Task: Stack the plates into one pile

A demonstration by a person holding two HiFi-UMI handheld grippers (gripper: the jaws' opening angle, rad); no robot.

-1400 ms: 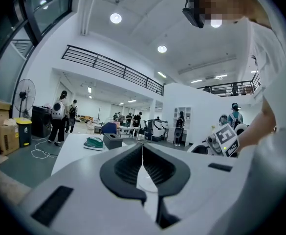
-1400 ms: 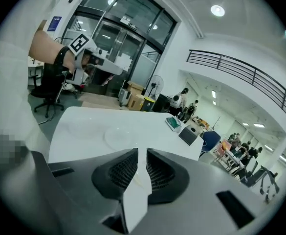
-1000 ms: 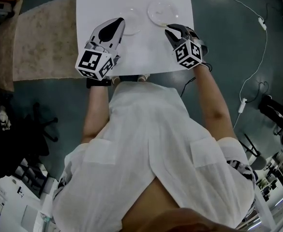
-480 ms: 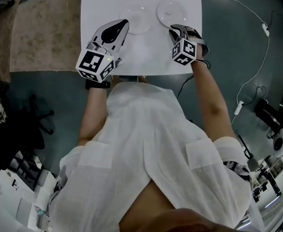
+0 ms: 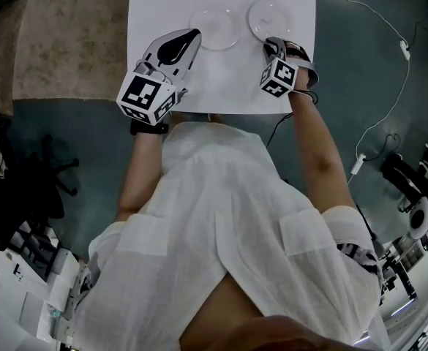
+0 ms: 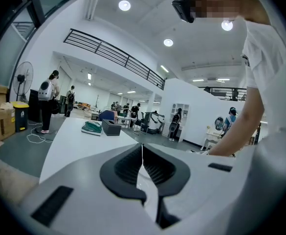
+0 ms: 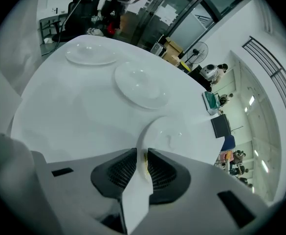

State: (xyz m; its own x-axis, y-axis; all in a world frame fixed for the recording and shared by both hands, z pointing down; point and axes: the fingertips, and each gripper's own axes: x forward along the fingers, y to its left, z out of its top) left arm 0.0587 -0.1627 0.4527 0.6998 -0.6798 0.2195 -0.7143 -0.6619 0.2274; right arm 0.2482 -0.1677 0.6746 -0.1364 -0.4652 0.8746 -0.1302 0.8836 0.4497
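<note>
My right gripper (image 5: 273, 43) (image 7: 142, 156) is shut on the near rim of a white plate (image 5: 270, 17) (image 7: 166, 131). It points steeply down and holds the plate tilted over the right part of the white table (image 5: 162, 6). In the right gripper view, two more white plates lie flat beyond it, one near (image 7: 139, 87) and one farther left (image 7: 90, 53). The head view shows one flat plate (image 5: 215, 26) left of the held one. My left gripper (image 5: 190, 35) (image 6: 142, 148) hovers over the table's left part, shut with nothing in it, its tips beside that flat plate.
The table's near edge (image 5: 221, 112) runs just in front of the person's body. A beige rug (image 5: 67, 50) lies left of the table and a white cable (image 5: 389, 86) trails over the floor at the right. A green object (image 6: 91, 127) and a black box (image 6: 111, 127) sit farther off.
The right gripper has come down toward the table and tipped more steeply, still gripping its plate. The left gripper stays shut and has shifted only slightly.
</note>
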